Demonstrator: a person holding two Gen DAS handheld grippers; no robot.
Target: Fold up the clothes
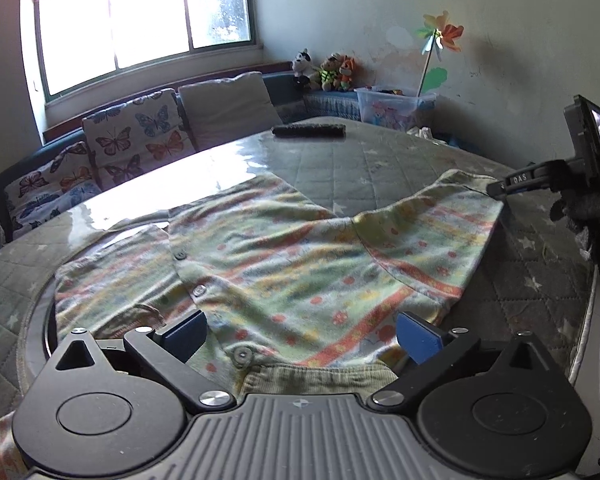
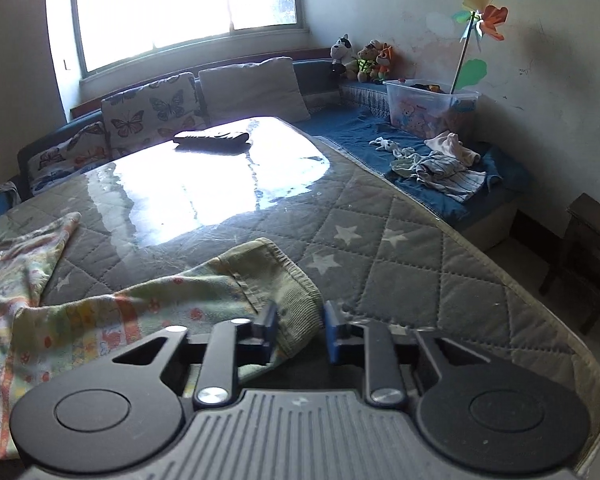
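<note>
Evidently, the shirt (image 1: 300, 248) is spread unfolded on the table (image 1: 399, 168); its cuff (image 2: 288, 284) is straddled by the right gripper (image 2: 300, 330), and the left gripper (image 1: 300, 338) is held released above the collar (image 1: 319, 378).

Left gripper (image 1: 300, 338) is sitting low and level, pointing toward 12 o'clock, its blue-padded fingers (image 1: 417, 338) standing wide apart. Right gripper (image 2: 298, 330) is also pointing toward 12 o'clock, its fingers (image 2: 331, 330) standing narrowly apart with a gap showing between the pads. In the left wrist view it is appearing at 3 o'clock.
</note>
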